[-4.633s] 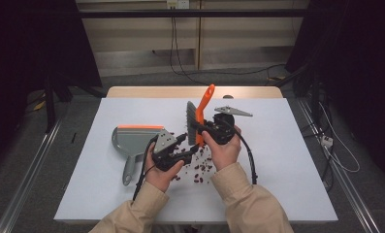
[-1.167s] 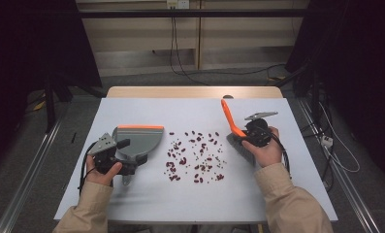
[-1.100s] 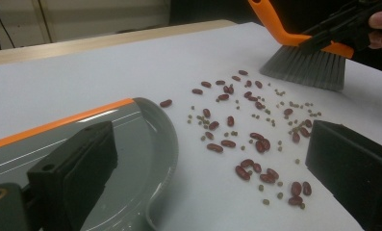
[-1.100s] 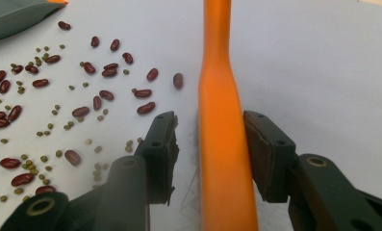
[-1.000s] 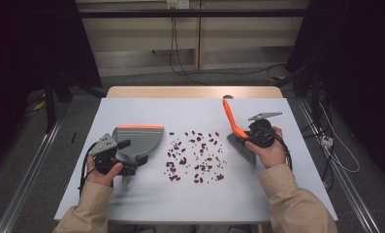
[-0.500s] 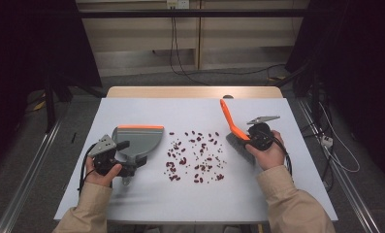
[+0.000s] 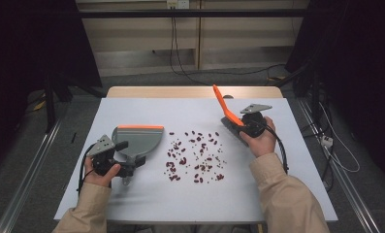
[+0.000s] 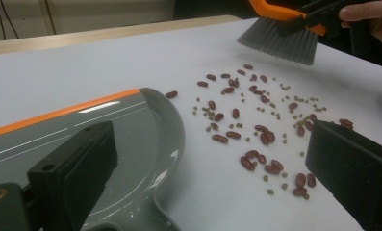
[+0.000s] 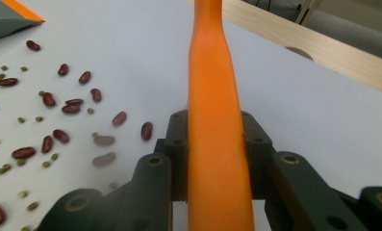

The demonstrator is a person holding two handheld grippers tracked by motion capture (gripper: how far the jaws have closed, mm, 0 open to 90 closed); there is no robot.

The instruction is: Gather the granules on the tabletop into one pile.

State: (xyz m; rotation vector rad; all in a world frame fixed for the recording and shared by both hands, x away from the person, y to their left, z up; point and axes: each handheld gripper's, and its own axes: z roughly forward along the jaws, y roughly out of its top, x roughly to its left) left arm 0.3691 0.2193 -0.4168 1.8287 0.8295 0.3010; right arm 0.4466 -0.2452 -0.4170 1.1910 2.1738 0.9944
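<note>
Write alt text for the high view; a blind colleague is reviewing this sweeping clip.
Seen from above, a person at a white table holds a gripper in each hand: the right gripper clamps an orange-handled brush, and the left gripper is at the handle of a grey dustpan. Red beans lie scattered between them.

A white table (image 7: 146, 199) with a pale wooden strip along its far edge carries a grey dustpan (image 7: 136, 140) with an orange lip at the left — and, just beside it, a loose scatter of red beans (image 7: 195, 155) mixed with small green ones.
</note>
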